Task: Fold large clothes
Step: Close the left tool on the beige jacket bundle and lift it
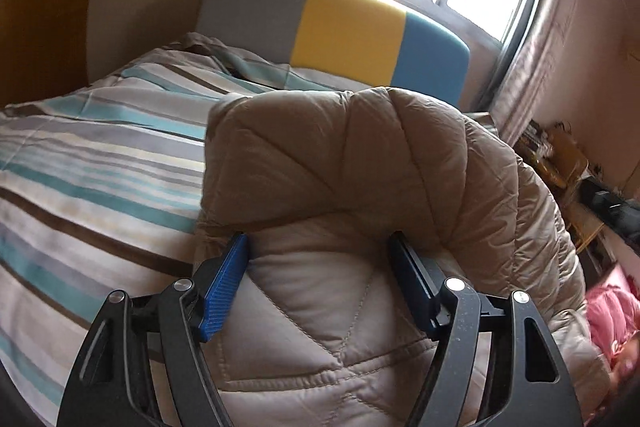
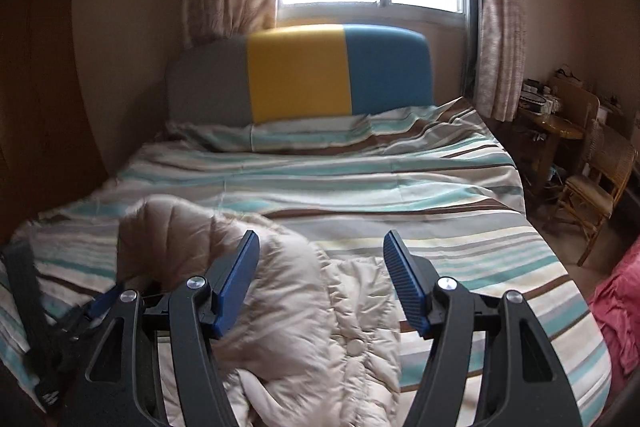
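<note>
A beige quilted puffer jacket (image 1: pixel 352 163) lies bunched on the striped bed (image 1: pixel 88 163). My left gripper (image 1: pixel 318 251) is open, its blue pads (image 1: pixel 226 287) spread wide, with a padded fold of the jacket bulging between them. In the right wrist view the jacket (image 2: pixel 280 307) lies crumpled at the near left of the bed (image 2: pixel 400 187). My right gripper (image 2: pixel 318 247) is open and empty, hovering above the jacket's right edge. The left gripper (image 2: pixel 96 303) shows at the lower left there, against the jacket.
A grey, yellow and blue headboard (image 2: pixel 300 75) stands under a bright window with curtains. A wooden chair (image 2: pixel 592 179) and small round table (image 2: pixel 556 127) stand right of the bed. Pink fabric (image 2: pixel 616 307) lies at the right edge. A wooden wall panel runs along the left.
</note>
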Demonstrator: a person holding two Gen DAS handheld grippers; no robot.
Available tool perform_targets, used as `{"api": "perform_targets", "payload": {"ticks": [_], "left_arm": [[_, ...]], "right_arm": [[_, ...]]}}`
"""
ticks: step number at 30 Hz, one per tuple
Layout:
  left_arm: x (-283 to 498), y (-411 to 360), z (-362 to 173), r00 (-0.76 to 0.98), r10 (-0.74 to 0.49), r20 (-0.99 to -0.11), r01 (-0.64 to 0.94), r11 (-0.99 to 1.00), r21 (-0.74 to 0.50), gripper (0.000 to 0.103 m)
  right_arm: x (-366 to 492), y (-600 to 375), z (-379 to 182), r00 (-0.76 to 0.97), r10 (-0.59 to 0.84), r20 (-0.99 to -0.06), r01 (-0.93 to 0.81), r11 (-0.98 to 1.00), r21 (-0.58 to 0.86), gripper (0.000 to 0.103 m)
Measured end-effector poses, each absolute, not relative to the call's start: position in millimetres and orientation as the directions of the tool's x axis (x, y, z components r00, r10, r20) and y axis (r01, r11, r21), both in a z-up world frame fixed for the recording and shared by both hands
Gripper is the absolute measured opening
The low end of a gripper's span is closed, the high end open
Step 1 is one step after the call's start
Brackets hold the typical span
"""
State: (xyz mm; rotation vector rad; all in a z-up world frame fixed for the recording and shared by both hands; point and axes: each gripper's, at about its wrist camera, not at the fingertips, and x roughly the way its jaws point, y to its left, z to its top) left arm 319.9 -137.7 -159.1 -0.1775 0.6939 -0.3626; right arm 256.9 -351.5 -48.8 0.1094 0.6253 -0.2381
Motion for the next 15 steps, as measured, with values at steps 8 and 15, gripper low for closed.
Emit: {"api": "perform_targets", "payload": {"ticks": [8, 15], "left_arm": [[330, -166, -163, 0.697, -0.393, -0.600, 0.310, 0.919, -0.242, 0.072], [335, -193, -167, 0.686, -0.395, -0.611, 0.366, 0.913, -0.179, 0.079]], "right_arm": [[264, -388, -108, 0.685, -0.262, -0.680, 0.352, 0.936, -0.006, 0.063], [264, -423, -148, 0.642, -0.266, -0.719, 0.403, 0.915, 0.020, 0.063]]}}
